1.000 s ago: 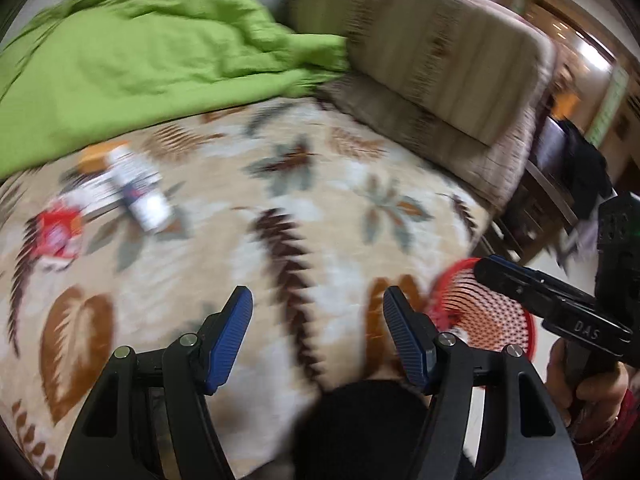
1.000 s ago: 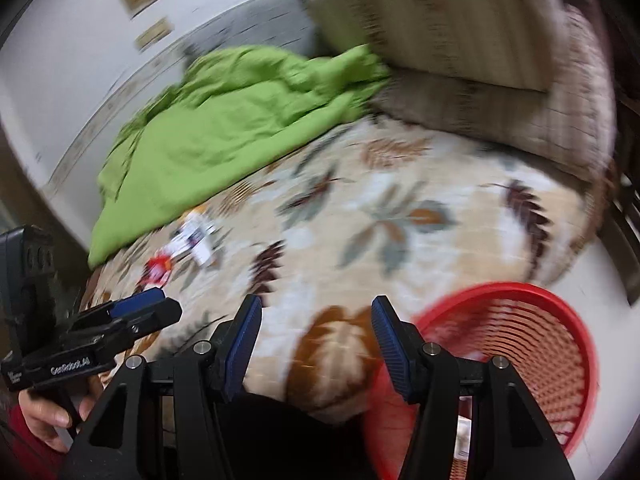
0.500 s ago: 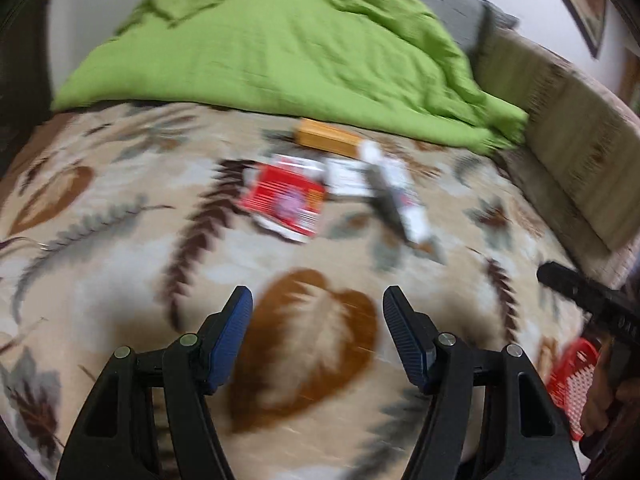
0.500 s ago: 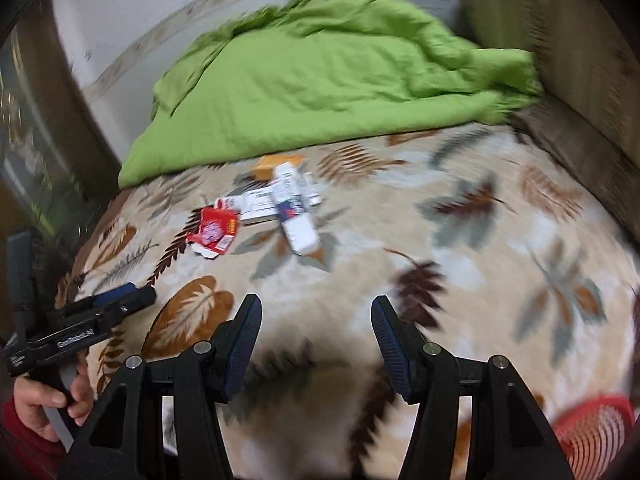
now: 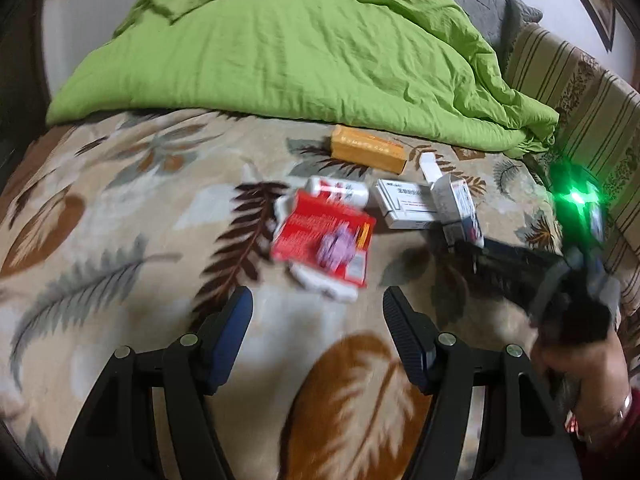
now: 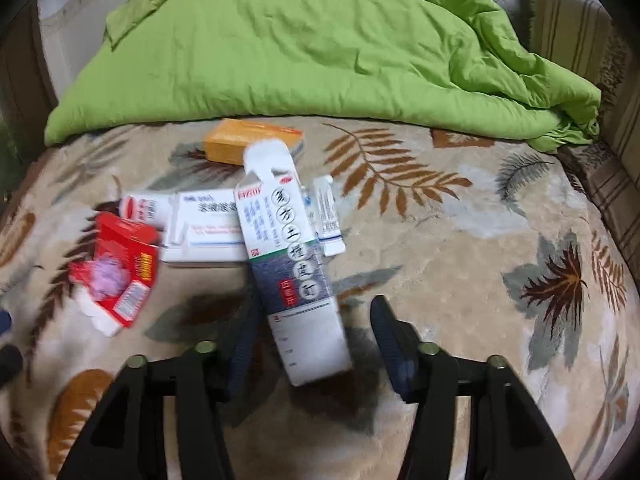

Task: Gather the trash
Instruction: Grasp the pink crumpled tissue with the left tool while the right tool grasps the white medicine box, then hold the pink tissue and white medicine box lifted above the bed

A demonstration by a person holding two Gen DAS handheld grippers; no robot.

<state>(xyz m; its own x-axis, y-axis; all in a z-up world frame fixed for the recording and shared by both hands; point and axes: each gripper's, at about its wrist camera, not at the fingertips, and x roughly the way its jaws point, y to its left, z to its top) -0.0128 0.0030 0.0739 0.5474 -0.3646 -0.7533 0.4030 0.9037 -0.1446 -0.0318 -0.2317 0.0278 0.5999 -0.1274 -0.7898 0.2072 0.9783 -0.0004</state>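
Note:
Several pieces of trash lie on the leaf-patterned bedspread (image 5: 120,240). A red packet (image 5: 324,236) lies just ahead of my open left gripper (image 5: 316,316). Behind it lie a small white and red box (image 5: 340,190), a white box (image 5: 404,204) and an orange box (image 5: 366,148). A tall white and blue carton (image 6: 288,264) lies with its near end between the fingers of my open right gripper (image 6: 314,332); the fingers stand apart from it. A small white tube box (image 6: 328,216) lies beside it. The right gripper shows in the left wrist view (image 5: 476,252) at the carton (image 5: 458,208).
A rumpled green quilt (image 5: 300,40) covers the far half of the bed. A striped cushion (image 5: 580,92) stands at the right edge. The red packet (image 6: 116,268), white box (image 6: 204,224) and orange box (image 6: 248,138) also show in the right wrist view.
Both grippers have swung from the red basket at the bed's edge toward the trash pile. The right gripper has closed in on the tall carton; the left now faces the red packet.

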